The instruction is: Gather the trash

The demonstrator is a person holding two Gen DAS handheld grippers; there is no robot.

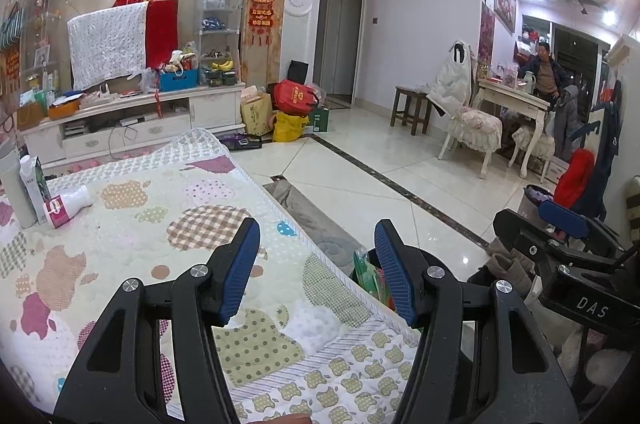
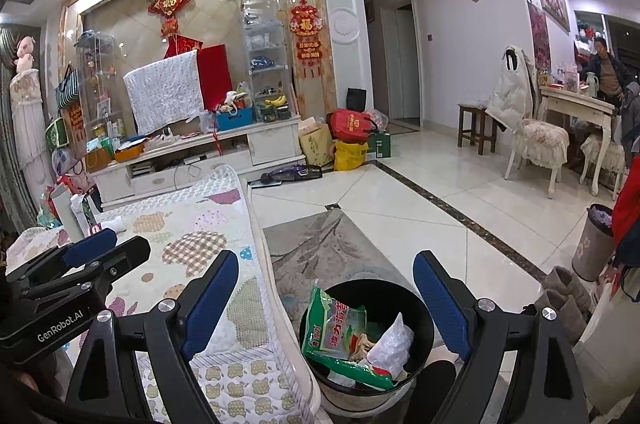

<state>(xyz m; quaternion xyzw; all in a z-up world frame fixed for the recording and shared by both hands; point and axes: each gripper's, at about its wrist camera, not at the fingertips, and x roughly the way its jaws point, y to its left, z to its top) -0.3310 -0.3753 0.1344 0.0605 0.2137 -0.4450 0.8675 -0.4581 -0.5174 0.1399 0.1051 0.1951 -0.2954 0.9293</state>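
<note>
While the big quilt-covered table fills the left, the black bin sits on the floor just beside it w/ a green bag inside. A pink-label bottle lies on the quilt. Left gripper & right gripper: both open, holding nothing.
</note>
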